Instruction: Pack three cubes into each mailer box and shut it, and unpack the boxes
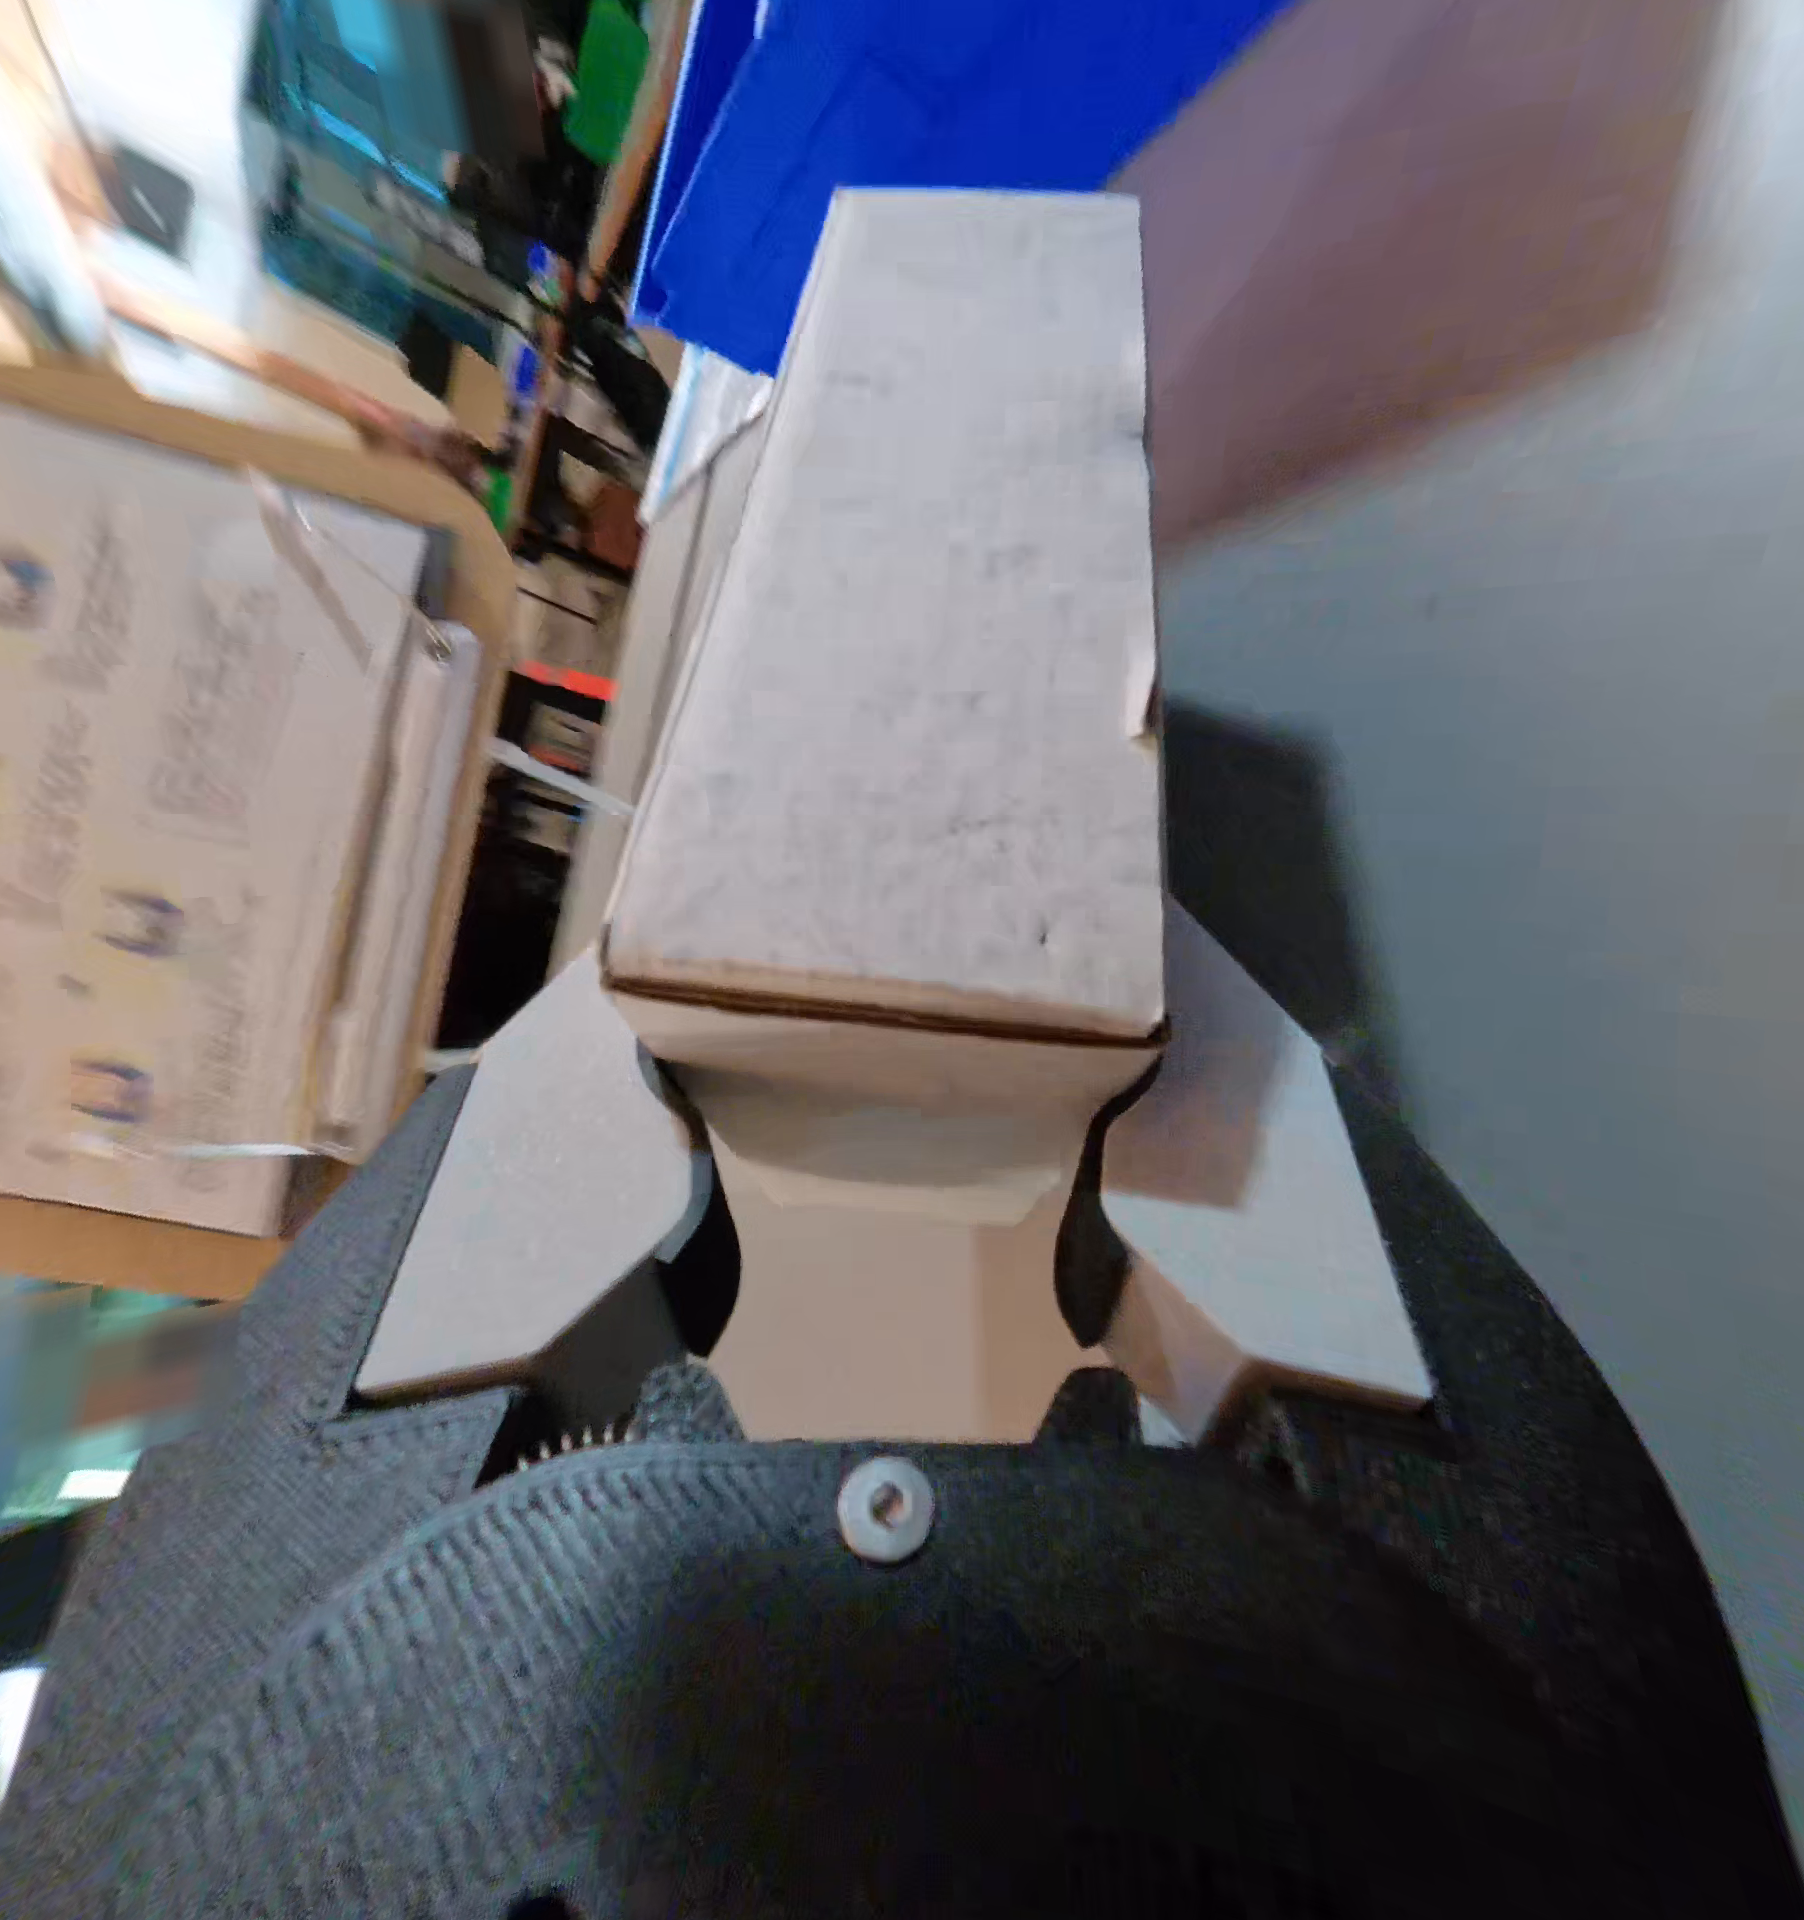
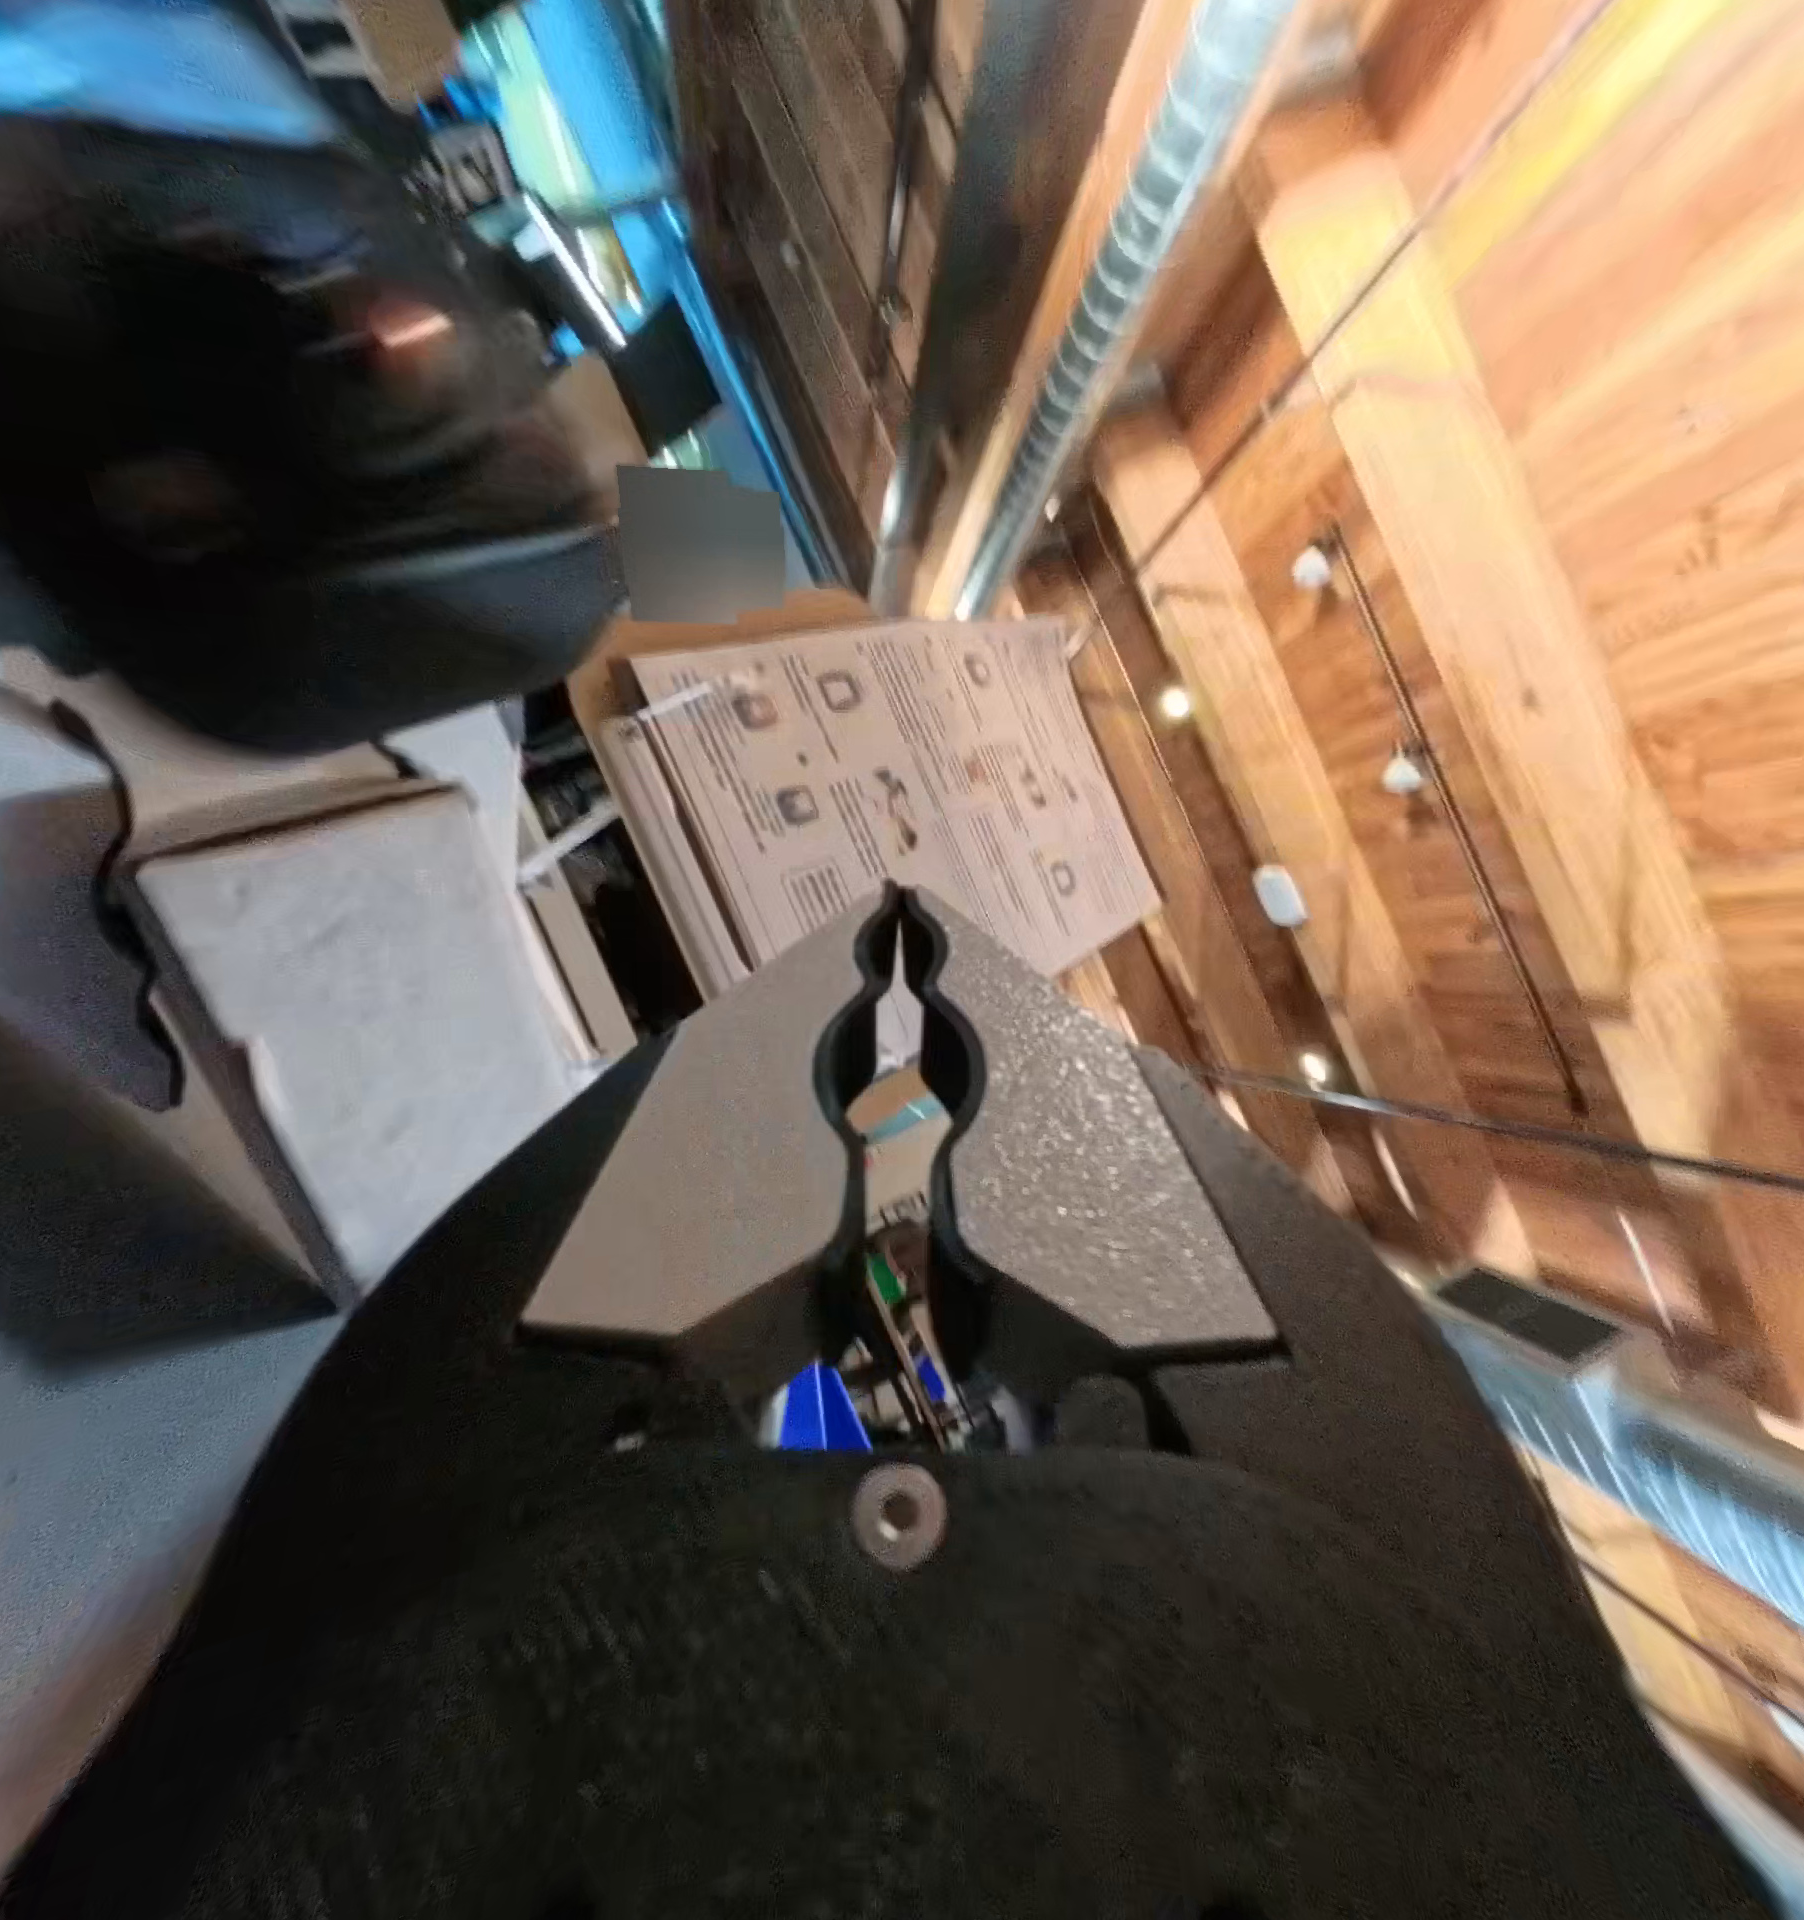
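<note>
A: Nearest the lens, left wrist view: left gripper (image 1: 893, 1174), black body, grey pads, pinching the near end of a shut mailer box (image 1: 908, 665). Box runs lengthwise away from the camera, lid seam visible at the near edge.

B: What's around it?

A: Printed cardboard sheets (image 1: 150, 790) to its left, blurred. Blue panel (image 1: 877, 135) behind the far end. Grey desk (image 1: 1563, 790) to the right, box shadow on it.

B: Right wrist view?

A: Right gripper (image 2: 903, 914), fingertips pressed together, nothing between them. The mailer box (image 2: 358, 997) sits left of it, apart, the other gripper's dark body (image 2: 202, 416) above it. Wooden planking (image 2: 1500, 623) on the right.
</note>
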Available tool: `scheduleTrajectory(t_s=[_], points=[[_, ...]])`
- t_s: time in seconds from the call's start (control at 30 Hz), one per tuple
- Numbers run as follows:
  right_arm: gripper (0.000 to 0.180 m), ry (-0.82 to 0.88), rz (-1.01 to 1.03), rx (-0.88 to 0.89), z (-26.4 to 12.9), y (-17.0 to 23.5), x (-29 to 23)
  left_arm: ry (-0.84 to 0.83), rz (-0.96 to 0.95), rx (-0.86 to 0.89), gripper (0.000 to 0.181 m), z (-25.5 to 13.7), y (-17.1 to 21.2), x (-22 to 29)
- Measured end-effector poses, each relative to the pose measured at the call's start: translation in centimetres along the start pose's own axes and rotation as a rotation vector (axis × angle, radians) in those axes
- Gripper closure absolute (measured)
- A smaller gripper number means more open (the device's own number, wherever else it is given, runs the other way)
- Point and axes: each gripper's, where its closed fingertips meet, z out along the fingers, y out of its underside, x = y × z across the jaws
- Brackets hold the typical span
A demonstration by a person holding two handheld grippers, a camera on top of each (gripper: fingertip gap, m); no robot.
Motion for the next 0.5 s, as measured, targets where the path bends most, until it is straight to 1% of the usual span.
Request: scheduleTrajectory(t_s=[0.03, 0.07, 0.1, 0.17, 0.27, 0.4, 0.5], points=[[0.18, -0.051, 0.004, -0.002, -0.1, 0.2, -0.4, -0.044, 0.089, 0.003, 0.105, 0.0, -0.4, 0.4], [0.179, -0.096, 0.015, -0.031, -0.1, 0.9, -1.2, -0.064, 0.111, 0.006, 0.107, -0.1, -0.9, 0.7], [0.165, -0.127, 0.021, -0.067, 0.0, 1.8, -2.0, -0.058, 0.093, 0.006, 0.107, -0.1, -1.3, 0.9], [0.148, -0.148, 0.022, -0.084, 0.2, 2.6, -2.7, -0.002, -0.02, 0.018, 0.106, 0.0, -1.6, 0.9], [0.132, -0.244, 0.075, -0.065, 0.0, 2.4, -4.3, 0.056, -0.168, 0.024, 0.106, 0.2, -0.5, 0.6], [0.126, -0.321, 0.102, -0.051, -0.2, 2.0, -6.0, 0.112, -0.297, 0.031, 0.106, 0.4, 0.2, 0.4], [0.123, -0.351, 0.14, -0.07, -0.2, 2.1, -6.5, 0.113, -0.297, 0.033, 0.106, 0.4, 0.3, 0.4]])
